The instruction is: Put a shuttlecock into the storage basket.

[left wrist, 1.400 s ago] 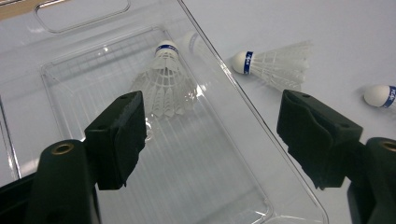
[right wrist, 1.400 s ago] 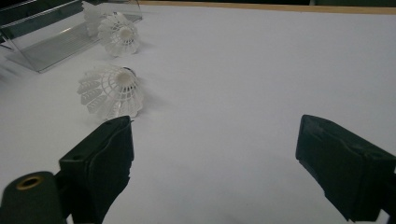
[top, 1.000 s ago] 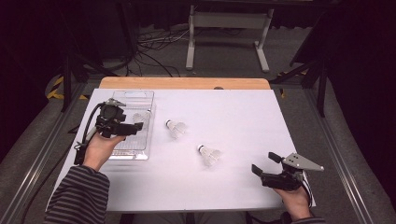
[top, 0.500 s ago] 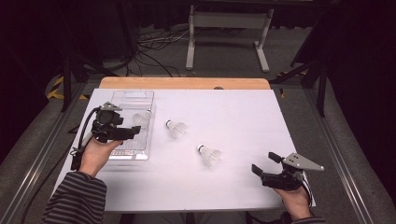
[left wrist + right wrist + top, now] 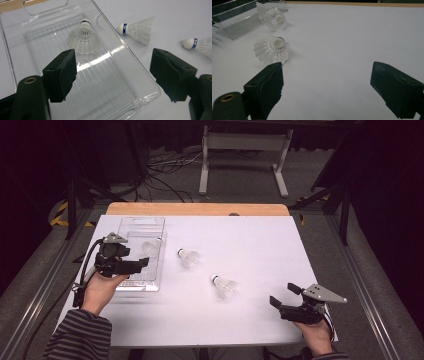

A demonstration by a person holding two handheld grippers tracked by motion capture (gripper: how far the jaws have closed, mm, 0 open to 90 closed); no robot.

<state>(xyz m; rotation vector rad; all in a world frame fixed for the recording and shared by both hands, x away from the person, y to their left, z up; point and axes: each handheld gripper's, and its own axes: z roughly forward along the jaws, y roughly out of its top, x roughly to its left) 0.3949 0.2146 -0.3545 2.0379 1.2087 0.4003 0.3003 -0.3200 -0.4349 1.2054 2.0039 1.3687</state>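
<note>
Shuttlecock (image 5: 83, 37) upright in clear tray (image 5: 140, 75), left hand-held gripper (image 5: 112, 75) spread above

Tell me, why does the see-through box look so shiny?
In the left gripper view, the clear plastic tray throws back bright streaks of overhead light across its ribbed floor, beside the white feather shuttlecock inside it. In the high view, the same tray looks pale and washed out against the white table.
</note>
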